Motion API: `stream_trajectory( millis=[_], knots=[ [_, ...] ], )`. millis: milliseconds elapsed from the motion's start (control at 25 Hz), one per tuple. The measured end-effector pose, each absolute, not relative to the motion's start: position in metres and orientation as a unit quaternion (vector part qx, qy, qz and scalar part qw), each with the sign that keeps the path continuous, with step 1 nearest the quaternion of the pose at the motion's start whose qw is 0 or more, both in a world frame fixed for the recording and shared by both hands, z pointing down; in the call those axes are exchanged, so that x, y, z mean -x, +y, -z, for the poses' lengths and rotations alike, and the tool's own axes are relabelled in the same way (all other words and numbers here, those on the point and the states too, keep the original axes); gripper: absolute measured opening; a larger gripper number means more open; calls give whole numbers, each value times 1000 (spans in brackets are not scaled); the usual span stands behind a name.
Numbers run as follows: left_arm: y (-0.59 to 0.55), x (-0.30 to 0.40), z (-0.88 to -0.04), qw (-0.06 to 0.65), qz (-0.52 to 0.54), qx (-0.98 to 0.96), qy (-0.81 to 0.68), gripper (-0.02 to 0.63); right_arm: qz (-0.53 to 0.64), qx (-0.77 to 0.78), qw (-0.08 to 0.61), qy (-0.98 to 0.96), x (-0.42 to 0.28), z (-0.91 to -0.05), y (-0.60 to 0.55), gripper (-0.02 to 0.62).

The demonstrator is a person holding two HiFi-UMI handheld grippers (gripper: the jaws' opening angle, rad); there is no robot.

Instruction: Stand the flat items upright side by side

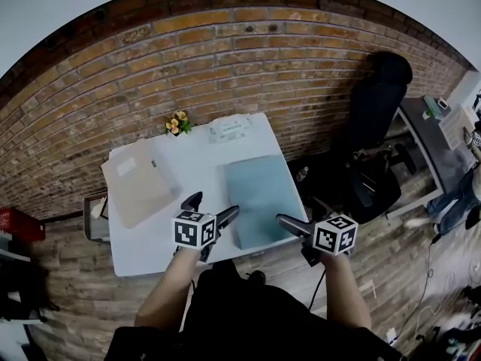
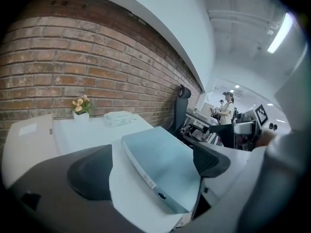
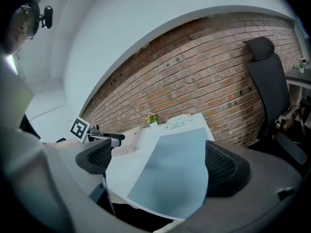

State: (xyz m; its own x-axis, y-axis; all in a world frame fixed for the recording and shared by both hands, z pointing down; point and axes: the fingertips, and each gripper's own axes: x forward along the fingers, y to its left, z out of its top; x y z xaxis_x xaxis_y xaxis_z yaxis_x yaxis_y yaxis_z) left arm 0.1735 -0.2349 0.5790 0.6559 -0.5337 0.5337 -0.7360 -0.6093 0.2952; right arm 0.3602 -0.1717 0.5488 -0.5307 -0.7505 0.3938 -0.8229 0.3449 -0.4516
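Note:
A light blue binder [image 1: 259,198] lies flat on the right half of the white table [image 1: 158,243]. A tan folder [image 1: 137,180] lies flat on the left half. My left gripper [image 1: 209,215] hovers open over the table's front edge, just left of the binder's near corner. In the left gripper view the binder [image 2: 167,152] shows between the spread jaws of that gripper [image 2: 150,165], spine toward me. My right gripper [image 1: 293,228] is open off the table's front right corner. In the right gripper view the binder [image 3: 172,169] lies ahead of this gripper [image 3: 160,163], untouched.
A small pot of yellow flowers [image 1: 177,123] and a white packet [image 1: 231,128] sit at the table's back edge against the brick wall. A black office chair [image 1: 376,126] stands to the right, with a grey desk [image 1: 425,145] beyond. A person [image 2: 226,111] stands far off.

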Motion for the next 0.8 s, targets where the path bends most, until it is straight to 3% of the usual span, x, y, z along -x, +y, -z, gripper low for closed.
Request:
stream_trajectory(
  millis=[400,800],
  knots=[
    [-242,-192,-643,301,-255,-858,-328,538,-379,-451,119,-799,-354,-607,-218,586],
    [-242,-214,-704,387,-296,-831,-270,538,-404,-454,238,-758,-382,-686,-247,586]
  ],
)
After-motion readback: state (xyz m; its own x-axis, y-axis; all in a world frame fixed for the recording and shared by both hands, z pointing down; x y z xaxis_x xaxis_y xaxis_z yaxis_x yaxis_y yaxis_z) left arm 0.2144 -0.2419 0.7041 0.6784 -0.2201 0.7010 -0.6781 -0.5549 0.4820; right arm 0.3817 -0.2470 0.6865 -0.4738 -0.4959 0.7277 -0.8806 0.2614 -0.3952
